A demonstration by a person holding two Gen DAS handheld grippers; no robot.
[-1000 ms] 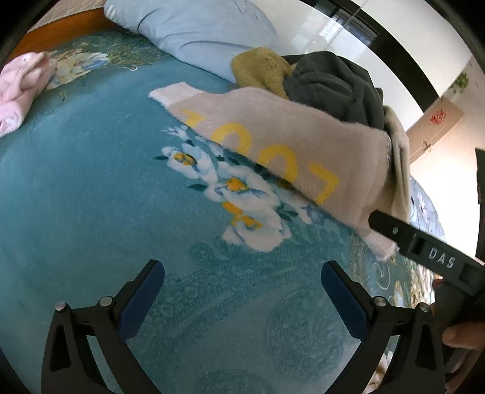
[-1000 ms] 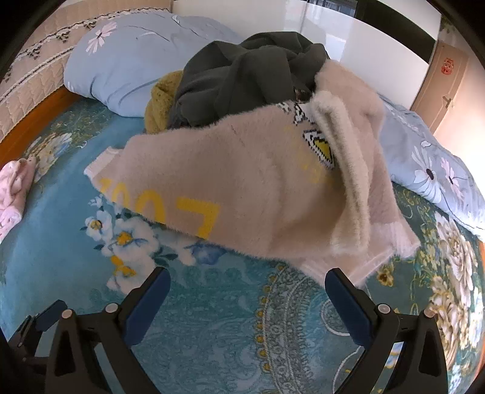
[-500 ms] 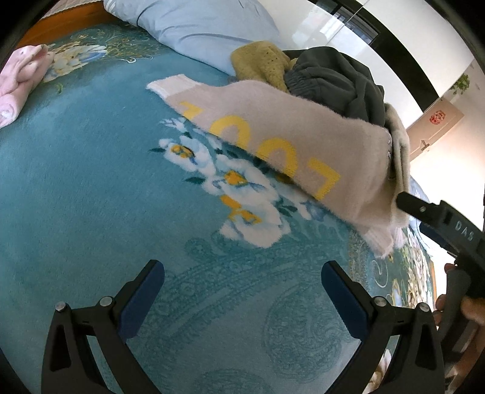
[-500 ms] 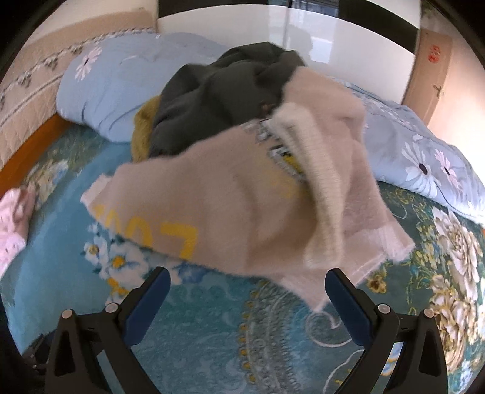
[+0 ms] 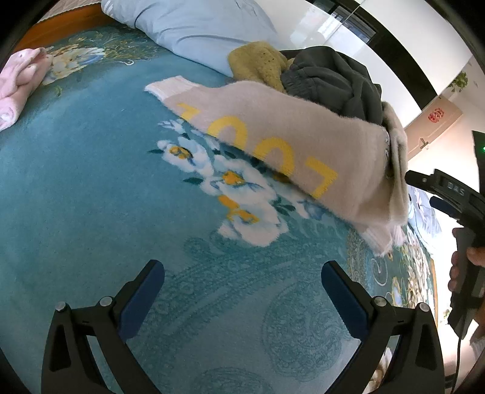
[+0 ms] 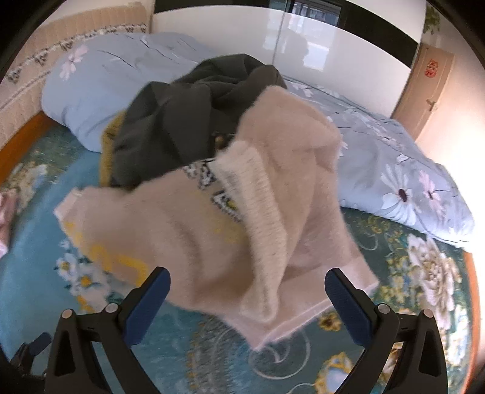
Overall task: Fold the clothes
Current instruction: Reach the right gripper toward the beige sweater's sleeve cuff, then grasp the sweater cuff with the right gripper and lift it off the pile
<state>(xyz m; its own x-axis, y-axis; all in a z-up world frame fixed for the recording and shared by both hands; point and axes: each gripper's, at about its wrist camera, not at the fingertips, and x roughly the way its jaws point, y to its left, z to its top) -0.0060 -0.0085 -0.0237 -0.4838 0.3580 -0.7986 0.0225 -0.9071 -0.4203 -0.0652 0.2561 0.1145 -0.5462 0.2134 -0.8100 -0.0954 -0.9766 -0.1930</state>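
Note:
A fluffy beige sweater (image 5: 291, 133) with yellow letters lies crumpled on the teal floral bedspread (image 5: 75, 188), draped over a dark grey garment (image 5: 333, 78) and a mustard knit (image 5: 257, 62). My left gripper (image 5: 242, 294) hovers open over bare bedspread, short of the sweater. In the right wrist view the same sweater (image 6: 212, 230) fills the middle, its ribbed cuff (image 6: 254, 194) folded on top. My right gripper (image 6: 247, 300) is open, with the sweater's near edge lying between its fingers, untouched. The right tool and a hand (image 5: 463, 260) show at the left view's right edge.
A folded pink garment (image 5: 18, 81) sits at the bed's far left. Light blue floral pillows (image 6: 403, 169) line the headboard side. A wooden bed edge (image 5: 60, 25), white wall panels and a door stand beyond.
My right gripper has moved in toward the beige sweater, which now looms larger and reaches between its fingers. The left gripper has shifted slightly and stays open.

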